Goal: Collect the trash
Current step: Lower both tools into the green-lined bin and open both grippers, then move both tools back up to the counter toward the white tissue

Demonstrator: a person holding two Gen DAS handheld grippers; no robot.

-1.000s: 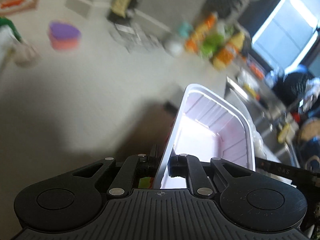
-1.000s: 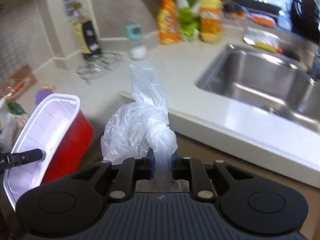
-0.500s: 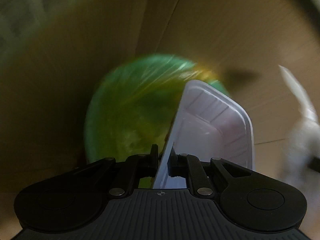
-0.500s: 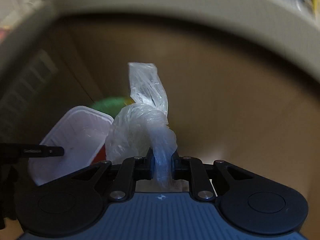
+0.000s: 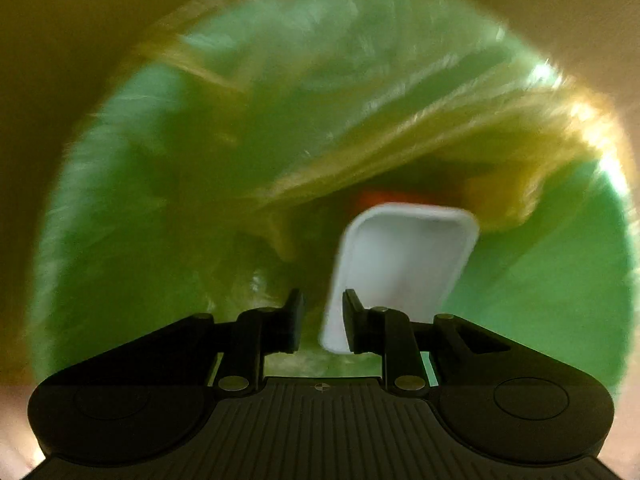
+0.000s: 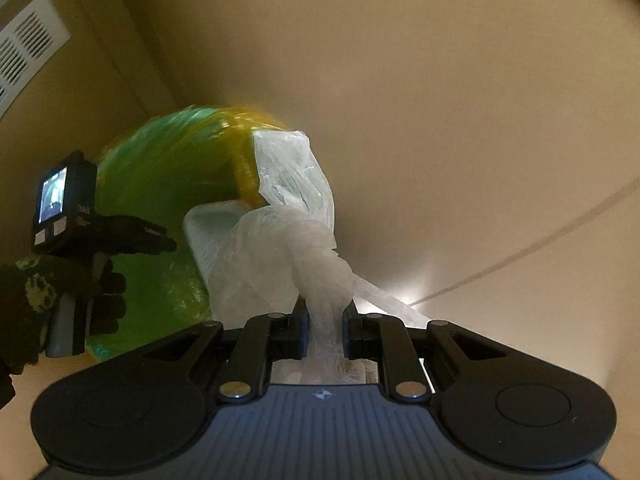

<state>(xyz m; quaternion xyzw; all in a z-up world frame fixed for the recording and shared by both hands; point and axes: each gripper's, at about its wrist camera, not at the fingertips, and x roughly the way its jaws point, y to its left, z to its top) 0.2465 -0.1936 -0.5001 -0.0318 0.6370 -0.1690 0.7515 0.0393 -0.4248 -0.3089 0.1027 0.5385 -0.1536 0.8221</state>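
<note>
Green plastic fills almost the whole left wrist view — the liner of a trash bag [image 5: 168,184], blurred by motion, with yellowish streaks crossing it from centre to upper right. We have the left gripper [image 5: 320,320] over its mouth with the jaws spread; a clear gap shows between the two fingertips. White tray [image 5: 404,264] sits just right of centre in that frame, open side toward the camera, a patch of red visible behind its top edge. Its lower corner overlaps the right fingertip in the picture, but with the left finger standing off from it we can't tell if it touches — it does not look clamped.

In the right wrist view, the right gripper [image 6: 324,328] is pinched on a knotted clear plastic bag [image 6: 288,240]: the twisted neck runs down between the fingertips, the knot just above them, loose film fanning up toward frame centre. Behind the film, left of centre, we see the green bag [image 6: 160,168] with a yellow band at its rim and the tray's pale edge [image 6: 212,216] poking out beside the film. At the far left of that frame is the left tool with its lit screen, held by a dark gloved hand [image 6: 48,292]. A tan surface fills the rest, and a white vent grille [image 6: 24,52] is in the upper left corner.
</note>
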